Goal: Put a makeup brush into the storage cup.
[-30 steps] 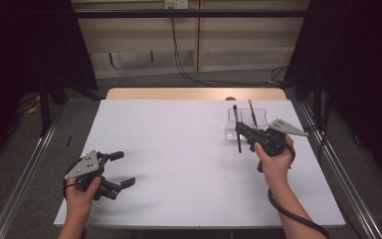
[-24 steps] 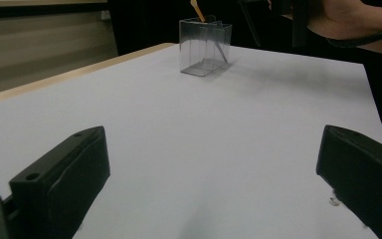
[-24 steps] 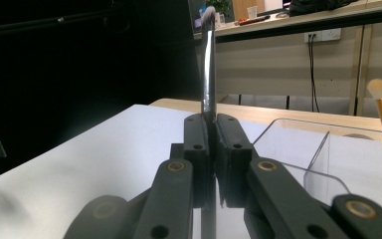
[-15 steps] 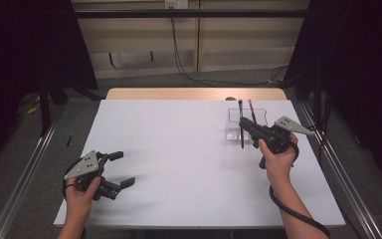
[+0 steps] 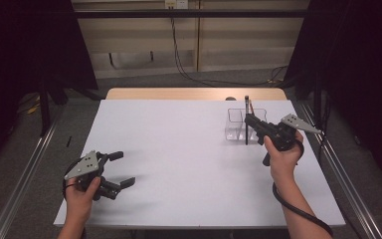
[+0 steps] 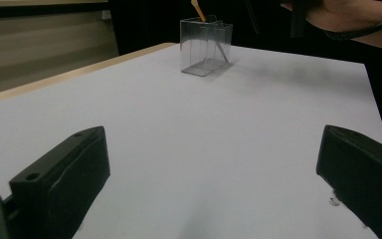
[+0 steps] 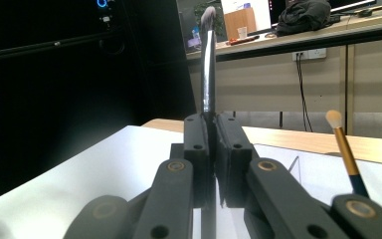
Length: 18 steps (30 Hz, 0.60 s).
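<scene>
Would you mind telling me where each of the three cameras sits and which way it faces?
High view: above the person's side, looking forward and down on the white table; both forearms show, with the left claw and right claw.
Left gripper view: on the left claw, low over the table, facing the clear holder; its two black jaws stand apart.
Right gripper view: on the right claw, facing the far wall; its jaws clamp an upright black brush.
Shared: the holder and a gold-handled brush.

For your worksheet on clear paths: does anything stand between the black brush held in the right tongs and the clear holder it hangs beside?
Nothing visible does. The brush hangs upright at the holder, gripped by the right tongs.
</scene>
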Tool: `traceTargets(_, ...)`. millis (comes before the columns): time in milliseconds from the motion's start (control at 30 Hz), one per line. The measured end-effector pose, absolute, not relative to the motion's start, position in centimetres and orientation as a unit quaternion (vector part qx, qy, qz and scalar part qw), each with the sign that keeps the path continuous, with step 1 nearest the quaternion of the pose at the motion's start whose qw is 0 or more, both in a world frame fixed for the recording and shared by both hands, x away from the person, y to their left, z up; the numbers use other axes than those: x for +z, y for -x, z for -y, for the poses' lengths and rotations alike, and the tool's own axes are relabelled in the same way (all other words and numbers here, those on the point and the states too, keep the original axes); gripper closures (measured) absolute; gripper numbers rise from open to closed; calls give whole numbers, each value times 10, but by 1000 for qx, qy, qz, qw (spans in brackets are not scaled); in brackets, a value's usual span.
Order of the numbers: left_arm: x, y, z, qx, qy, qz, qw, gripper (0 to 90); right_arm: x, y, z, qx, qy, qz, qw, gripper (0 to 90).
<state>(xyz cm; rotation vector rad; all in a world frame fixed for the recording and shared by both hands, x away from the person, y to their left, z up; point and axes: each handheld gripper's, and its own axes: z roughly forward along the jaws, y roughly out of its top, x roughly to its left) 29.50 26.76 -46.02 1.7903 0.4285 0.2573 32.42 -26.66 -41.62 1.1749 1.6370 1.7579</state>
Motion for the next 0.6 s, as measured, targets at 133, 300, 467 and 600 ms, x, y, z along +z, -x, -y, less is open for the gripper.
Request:
traceTargets(133, -460, -295, -267, 111, -772, -184, 598, 3, -413, -325, 269, 642, -426, -592, 235, 851)
traceTargets(300, -461, -295, -267, 109, -772, -185, 599, 3, -409, -327, 272, 642, -427, -591, 240, 851)
traceTargets(467, -461, -295, -268, 110, -772, -186, 598, 3, -406, -329, 275, 641, -429, -588, 245, 851)
traceTargets(600, -461, -295, -268, 110, -771, -187, 598, 3, -405, -331, 277, 639, -431, -588, 248, 851)
